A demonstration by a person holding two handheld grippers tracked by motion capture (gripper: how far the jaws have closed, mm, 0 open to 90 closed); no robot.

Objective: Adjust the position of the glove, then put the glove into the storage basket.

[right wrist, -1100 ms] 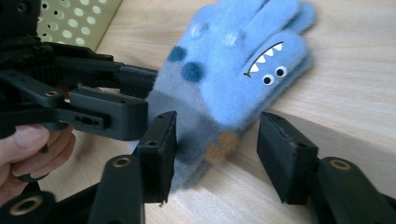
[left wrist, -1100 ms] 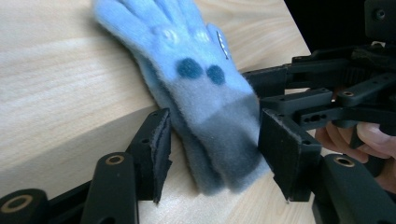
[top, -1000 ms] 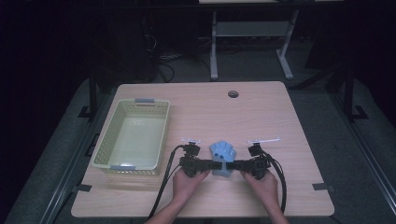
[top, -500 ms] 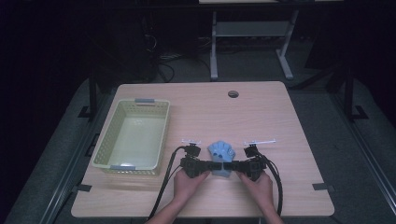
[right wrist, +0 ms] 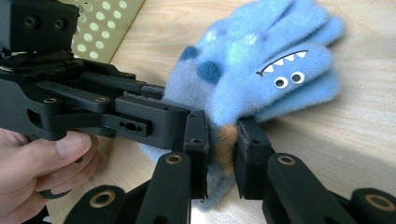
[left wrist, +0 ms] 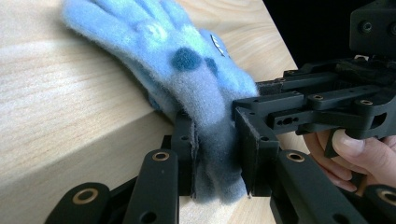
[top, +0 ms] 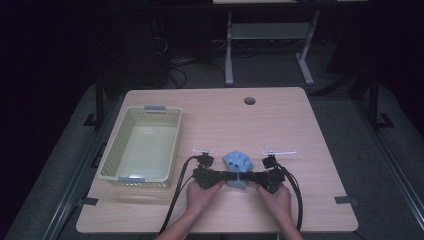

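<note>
A fuzzy blue glove point(top: 236, 161) with a monster face lies on the wooden table point(top: 310, 145), fingers pointing away from the person. My left gripper point(top: 226, 177) comes in from the left. Its jaws have just been closing, and its pads now press the glove's cuff point(left wrist: 217, 158) between them. My right gripper point(top: 250, 178) comes in from the right. Its jaws have also just been closing, and they squeeze the cuff at an orange patch point(right wrist: 223, 144). The two grippers face each other, almost touching. The glove's face point(right wrist: 285, 74) is turned towards the right gripper view.
A pale yellow-green perforated basket point(top: 115, 155) stands at the left of the table, nothing visible inside. A round cable hole point(top: 249, 100) is near the far edge. Black cables point(top: 177, 200) trail back from both grippers past the person's hands.
Both pairs of jaws have drawn in on the glove's near end. The hands and the glove have stayed where they were.
</note>
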